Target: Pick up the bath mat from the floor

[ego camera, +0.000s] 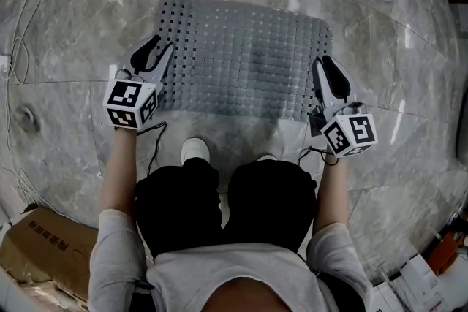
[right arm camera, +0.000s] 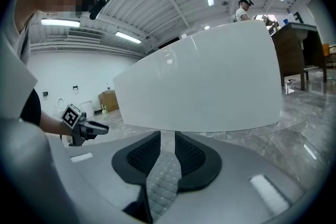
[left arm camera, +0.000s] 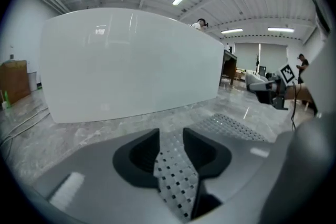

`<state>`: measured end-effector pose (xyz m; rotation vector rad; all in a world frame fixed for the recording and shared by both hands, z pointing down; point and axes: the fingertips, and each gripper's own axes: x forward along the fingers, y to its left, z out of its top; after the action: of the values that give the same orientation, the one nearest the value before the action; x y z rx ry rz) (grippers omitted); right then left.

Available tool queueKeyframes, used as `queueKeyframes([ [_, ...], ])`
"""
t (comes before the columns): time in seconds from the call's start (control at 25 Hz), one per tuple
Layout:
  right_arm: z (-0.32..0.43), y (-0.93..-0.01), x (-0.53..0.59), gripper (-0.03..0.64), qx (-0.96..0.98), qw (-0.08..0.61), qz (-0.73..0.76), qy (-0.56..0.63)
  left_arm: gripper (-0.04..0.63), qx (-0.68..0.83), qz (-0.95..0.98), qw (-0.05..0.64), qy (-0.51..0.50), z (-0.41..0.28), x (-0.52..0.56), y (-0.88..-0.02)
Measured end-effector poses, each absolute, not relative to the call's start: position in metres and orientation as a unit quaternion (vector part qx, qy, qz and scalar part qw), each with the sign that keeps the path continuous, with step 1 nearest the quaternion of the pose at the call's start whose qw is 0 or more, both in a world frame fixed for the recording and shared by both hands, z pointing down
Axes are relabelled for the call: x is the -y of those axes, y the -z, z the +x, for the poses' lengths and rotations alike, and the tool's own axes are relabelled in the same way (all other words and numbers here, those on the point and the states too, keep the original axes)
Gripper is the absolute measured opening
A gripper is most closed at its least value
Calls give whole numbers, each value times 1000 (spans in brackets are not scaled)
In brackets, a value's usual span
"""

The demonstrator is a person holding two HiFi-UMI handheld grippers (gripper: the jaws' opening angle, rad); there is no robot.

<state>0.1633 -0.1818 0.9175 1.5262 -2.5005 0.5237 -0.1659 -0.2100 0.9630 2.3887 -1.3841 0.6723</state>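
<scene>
- Risk: the left gripper (ego camera: 159,46) and the right gripper (ego camera: 322,66) both stand with jaws apart and clamp nothing. A lift from this state probably leaves the bath mat (ego camera: 241,58) on the marble floor (ego camera: 88,40).
- Risk: a shallow bite on the thin edge may slip, so one side sags.
- Position: the mat lies flat. Its left edge fills the left gap and its right edge the right gap.

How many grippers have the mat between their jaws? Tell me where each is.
2. The left gripper straddles the mat at its left edge; the right gripper straddles its right edge. Neither is hidden.
</scene>
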Motion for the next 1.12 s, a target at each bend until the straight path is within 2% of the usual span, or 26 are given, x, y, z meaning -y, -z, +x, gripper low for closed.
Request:
queueKeyframes([
  [0.36, 193, -965, 185, 135, 814, 105, 534, -204, 202, 509, 792, 206, -266, -200, 215, -1026],
  [0.76, 220, -1016, 178, 175, 785, 130, 557, -238, 210, 515, 757, 254, -312, -225, 211, -1079],
  [1.12, 249, -1061, 167, 207, 751, 154, 579, -278, 250, 513, 747, 268, -329, -231, 213, -1098],
])
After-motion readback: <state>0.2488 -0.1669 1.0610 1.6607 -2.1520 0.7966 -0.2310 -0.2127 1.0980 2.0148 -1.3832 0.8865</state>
